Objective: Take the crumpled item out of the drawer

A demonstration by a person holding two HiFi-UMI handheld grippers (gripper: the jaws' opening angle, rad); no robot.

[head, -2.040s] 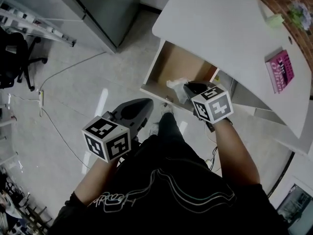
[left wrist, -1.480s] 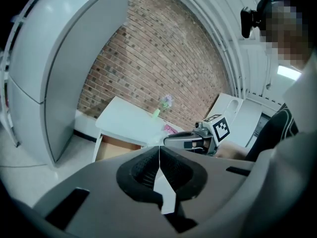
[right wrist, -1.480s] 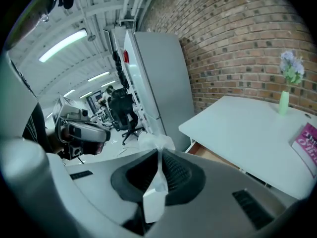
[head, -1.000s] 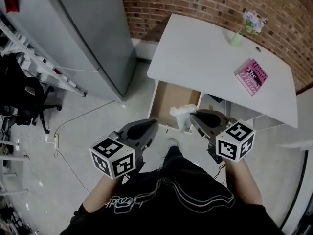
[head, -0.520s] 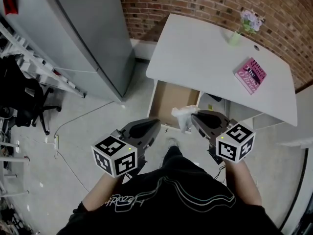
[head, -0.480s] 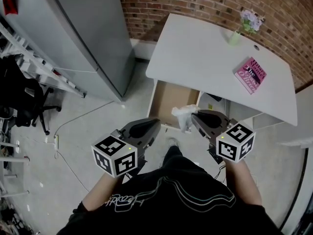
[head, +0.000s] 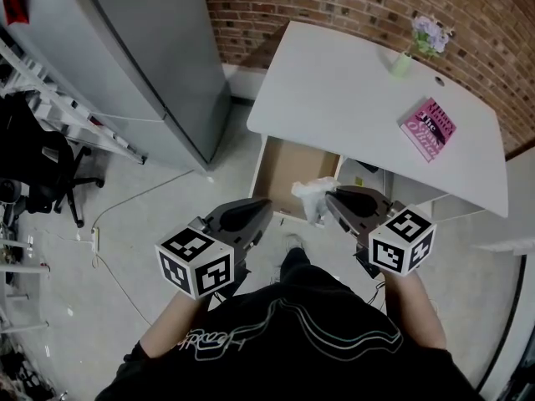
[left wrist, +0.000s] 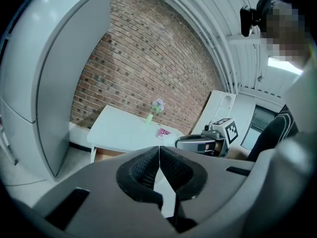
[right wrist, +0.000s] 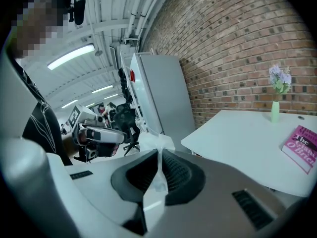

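A crumpled white plastic item hangs from my right gripper, which is shut on it and held above the open drawer's front edge. The right gripper view shows the white plastic pinched between the closed jaws of the right gripper. The drawer's brown inside looks bare. My left gripper is shut with nothing in it, hovering over the floor left of the drawer's front; the left gripper view shows the left gripper with its jaws pressed together.
The white desk carries a pink book and a small vase of purple flowers by the brick wall. A tall grey cabinet stands to the left. A black office chair and floor cables lie further left.
Two seconds ago the right gripper with the white item was down at the drawer; it has lifted clear. Over the last second both grippers have barely moved.
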